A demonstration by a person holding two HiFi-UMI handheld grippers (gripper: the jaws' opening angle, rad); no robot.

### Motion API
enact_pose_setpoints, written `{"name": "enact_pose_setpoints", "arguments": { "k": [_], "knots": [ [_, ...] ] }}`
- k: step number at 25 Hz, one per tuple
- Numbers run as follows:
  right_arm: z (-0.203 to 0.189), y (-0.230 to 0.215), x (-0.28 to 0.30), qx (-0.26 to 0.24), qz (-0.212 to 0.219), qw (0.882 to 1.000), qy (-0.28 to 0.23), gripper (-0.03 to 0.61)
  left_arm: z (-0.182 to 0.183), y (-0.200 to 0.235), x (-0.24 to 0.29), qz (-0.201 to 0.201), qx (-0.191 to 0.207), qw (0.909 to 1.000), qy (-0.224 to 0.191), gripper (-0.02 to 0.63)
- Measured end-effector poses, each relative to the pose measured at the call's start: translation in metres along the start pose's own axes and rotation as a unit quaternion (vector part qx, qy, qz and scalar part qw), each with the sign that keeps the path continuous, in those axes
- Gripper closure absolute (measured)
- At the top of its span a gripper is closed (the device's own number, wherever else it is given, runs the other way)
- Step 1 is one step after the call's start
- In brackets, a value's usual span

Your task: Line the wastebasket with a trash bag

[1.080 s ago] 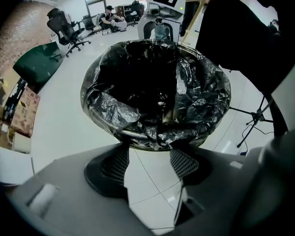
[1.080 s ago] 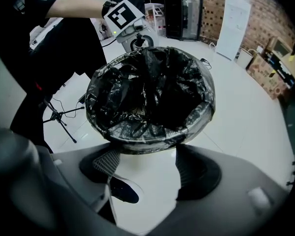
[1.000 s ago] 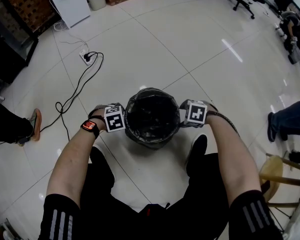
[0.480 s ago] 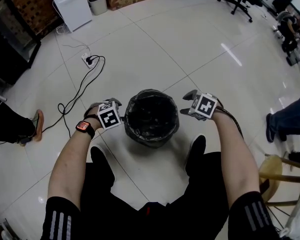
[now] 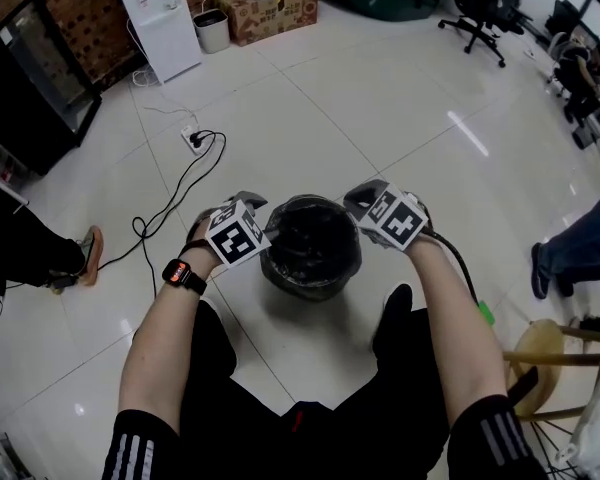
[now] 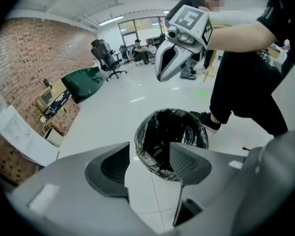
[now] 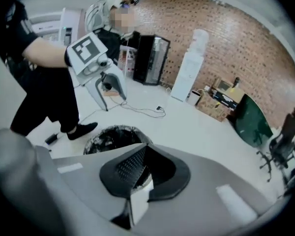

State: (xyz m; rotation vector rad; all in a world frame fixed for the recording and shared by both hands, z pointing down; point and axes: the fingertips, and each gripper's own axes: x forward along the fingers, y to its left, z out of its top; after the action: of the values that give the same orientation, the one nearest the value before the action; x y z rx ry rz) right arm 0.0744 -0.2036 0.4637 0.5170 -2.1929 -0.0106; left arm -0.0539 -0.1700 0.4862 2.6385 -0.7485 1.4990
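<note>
Wastebasket (image 5: 306,287), round, with crinkled glossy black trash bag (image 5: 311,234)

Head cam steep down from above, L/R gripper views face inward, nearer, all share wastebasket (image 5: 310,286)

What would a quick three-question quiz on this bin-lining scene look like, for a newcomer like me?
1. True or false: the black trash bag is folded over the rim of the wastebasket.
2. Which gripper's jaws are together? A) left gripper B) right gripper C) both
3. Fill in: between the jaws of each gripper there is ____.

Key: 1 true. 2 B: the right gripper's jaws have just closed, on nothing, while the left gripper's stand apart. 3 nothing: both grippers are clear of the trash bag.
</note>
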Motion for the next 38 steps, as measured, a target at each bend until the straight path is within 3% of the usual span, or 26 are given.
{"name": "enact_pose_setpoints", "arguments": {
  "k": [4,7,9,12,15,19,24,38],
  "knots": [
    [0.037,0.0,-0.032,0.09,-0.01,0.992,-0.093,0.572,0.022,-0.005,-0.028,0.017,-0.046,0.9976,-0.049,0.365],
    [0.054,0.01,-0.054,0.136,-0.01,0.981,-0.141,0.572,0.031,-0.013,-0.045,0.011,-0.119,0.9881,-0.097,0.365],
    [0.059,0.017,-0.062,0.166,-0.001,0.972,-0.166,0.572,0.034,-0.019,-0.054,0.004,-0.137,0.9843,-0.111,0.368],
    [0.054,0.024,-0.057,0.146,-0.006,0.978,-0.151,0.572,0.04,-0.024,-0.059,0.0,-0.111,0.9876,-0.111,0.368],
    [0.054,0.021,-0.045,0.104,-0.006,0.987,-0.123,0.572,0.043,-0.023,-0.06,-0.01,-0.12,0.9862,-0.114,0.372],
    [0.057,0.016,-0.033,0.1,0.013,0.988,-0.118,0.572,0.057,-0.017,-0.055,-0.007,-0.099,0.9882,-0.117,0.373],
    [0.055,0.02,-0.019,0.08,0.029,0.991,-0.101,0.572,0.051,-0.007,-0.046,-0.01,-0.099,0.9896,-0.104,0.376],
    [0.036,0.016,-0.022,0.08,0.025,0.993,-0.086,0.572,0.032,-0.018,-0.041,-0.014,-0.056,0.9954,-0.077,0.379]
  ]
}}
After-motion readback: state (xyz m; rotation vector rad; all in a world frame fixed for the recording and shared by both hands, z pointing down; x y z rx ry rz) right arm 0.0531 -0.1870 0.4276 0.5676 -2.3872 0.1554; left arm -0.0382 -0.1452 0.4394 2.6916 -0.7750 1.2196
